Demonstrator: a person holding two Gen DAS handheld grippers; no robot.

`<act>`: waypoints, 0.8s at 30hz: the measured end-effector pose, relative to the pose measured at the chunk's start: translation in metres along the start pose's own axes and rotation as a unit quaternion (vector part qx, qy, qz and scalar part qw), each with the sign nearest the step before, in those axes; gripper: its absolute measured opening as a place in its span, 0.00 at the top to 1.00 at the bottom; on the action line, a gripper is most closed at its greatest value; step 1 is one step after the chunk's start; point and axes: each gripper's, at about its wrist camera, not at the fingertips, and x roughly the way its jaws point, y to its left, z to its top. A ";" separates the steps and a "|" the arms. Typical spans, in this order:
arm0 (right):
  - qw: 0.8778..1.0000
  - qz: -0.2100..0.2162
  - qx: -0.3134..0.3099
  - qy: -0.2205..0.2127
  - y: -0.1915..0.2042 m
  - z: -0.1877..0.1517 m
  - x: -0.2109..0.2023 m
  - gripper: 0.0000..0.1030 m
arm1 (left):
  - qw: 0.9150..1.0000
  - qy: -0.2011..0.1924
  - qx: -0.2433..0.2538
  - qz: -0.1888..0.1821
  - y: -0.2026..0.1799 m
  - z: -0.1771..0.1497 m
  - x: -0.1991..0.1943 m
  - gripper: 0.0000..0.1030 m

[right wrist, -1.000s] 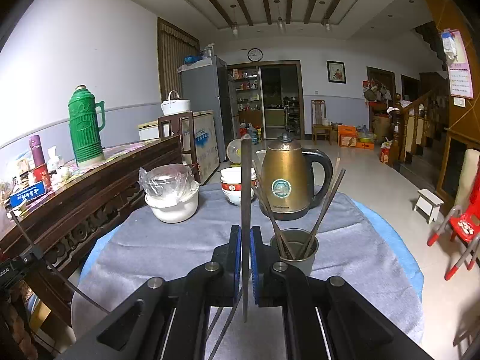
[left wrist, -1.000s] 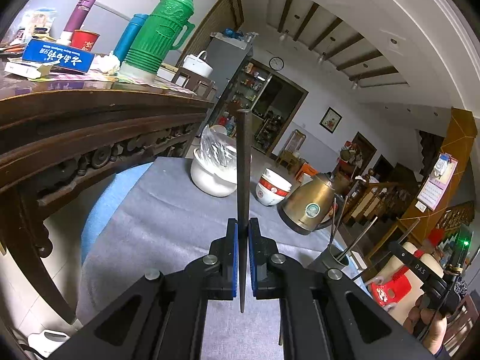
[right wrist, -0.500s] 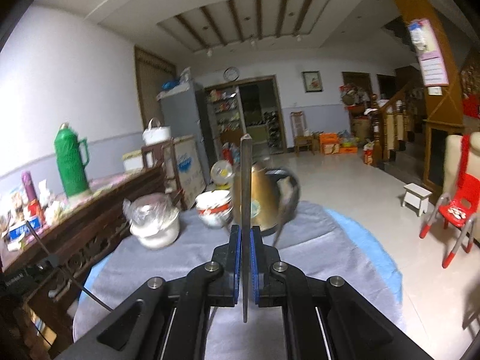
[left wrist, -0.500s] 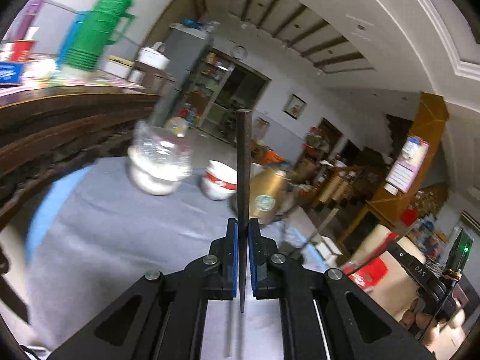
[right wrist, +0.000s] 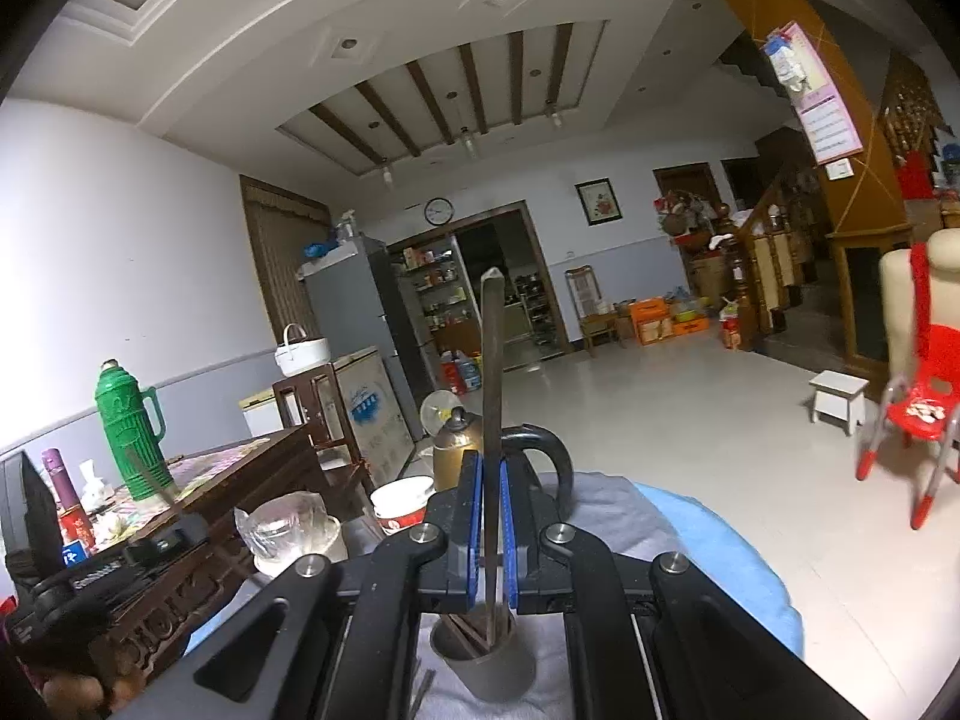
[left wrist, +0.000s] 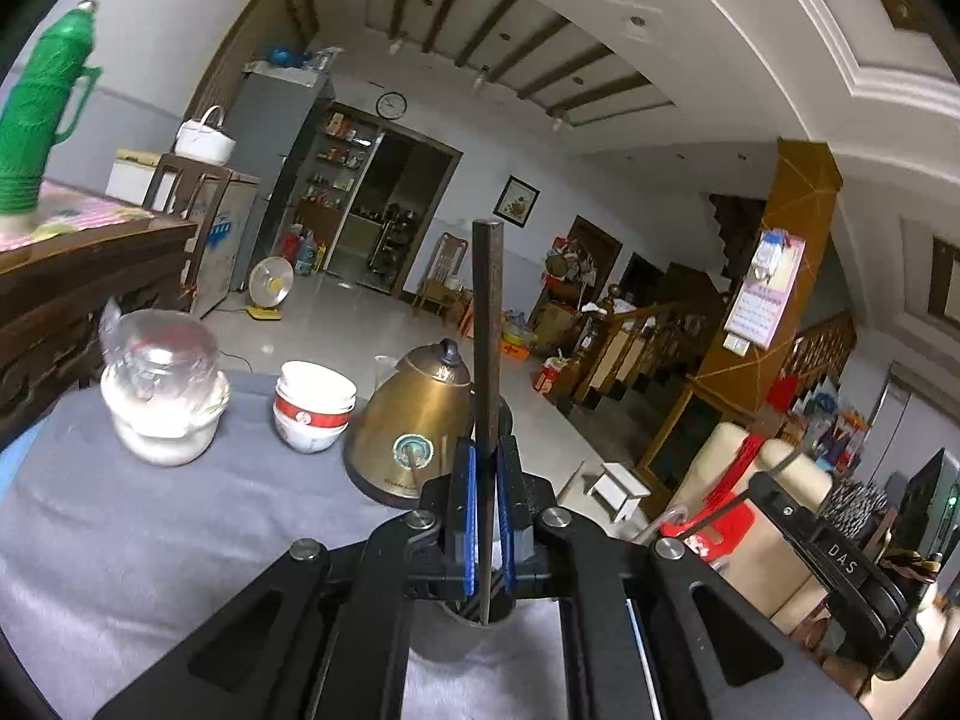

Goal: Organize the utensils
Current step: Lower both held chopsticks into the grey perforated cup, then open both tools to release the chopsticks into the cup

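Note:
My left gripper (left wrist: 486,516) is shut on a dark chopstick (left wrist: 487,324) held upright, its lower tip inside the grey utensil cup (left wrist: 450,636) right below the jaws. My right gripper (right wrist: 491,528) is shut on another dark chopstick (right wrist: 492,372), also upright, its lower end in the same cup (right wrist: 489,666), which holds several chopsticks. The cup stands on the grey cloth (left wrist: 120,540) of the round table.
A brass kettle (left wrist: 414,426), a red-and-white bowl stack (left wrist: 312,408) and a plastic-covered white bowl (left wrist: 162,390) stand behind the cup. A carved wooden sideboard (right wrist: 240,498) with a green thermos (right wrist: 129,426) is at the left. Loose chopsticks (right wrist: 420,690) lie by the cup.
Both grippers have moved over the cup and lowered, bringing the chopsticks' lower ends into it. Both stay shut.

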 end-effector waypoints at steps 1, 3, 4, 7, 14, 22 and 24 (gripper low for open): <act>1.000 0.005 0.001 0.010 0.000 -0.002 0.010 0.94 | 1.000 0.003 0.004 0.002 -0.001 -0.001 0.007 0.93; 1.000 0.008 -0.002 0.025 0.001 -0.007 0.028 0.94 | 1.000 0.014 0.009 0.006 -0.004 -0.005 0.022 0.93; 0.999 0.010 -0.002 0.033 0.001 -0.009 0.035 0.94 | 1.000 0.021 0.012 0.009 -0.003 -0.007 0.031 0.93; 0.999 0.013 -0.001 0.051 -0.001 -0.018 0.051 0.94 | 0.999 0.035 0.014 0.016 -0.004 -0.012 0.050 0.93; 0.996 0.008 -0.003 0.086 -0.011 -0.037 0.077 0.94 | 0.997 0.067 0.031 0.029 -0.003 -0.027 0.082 0.93; 0.990 0.011 0.004 0.139 -0.015 -0.057 0.105 0.94 | 0.993 0.110 0.043 0.032 -0.007 -0.042 0.102 0.93; 0.988 0.014 0.014 0.154 -0.019 -0.061 0.111 0.93 | 0.992 0.115 0.043 0.036 -0.007 -0.042 0.101 0.92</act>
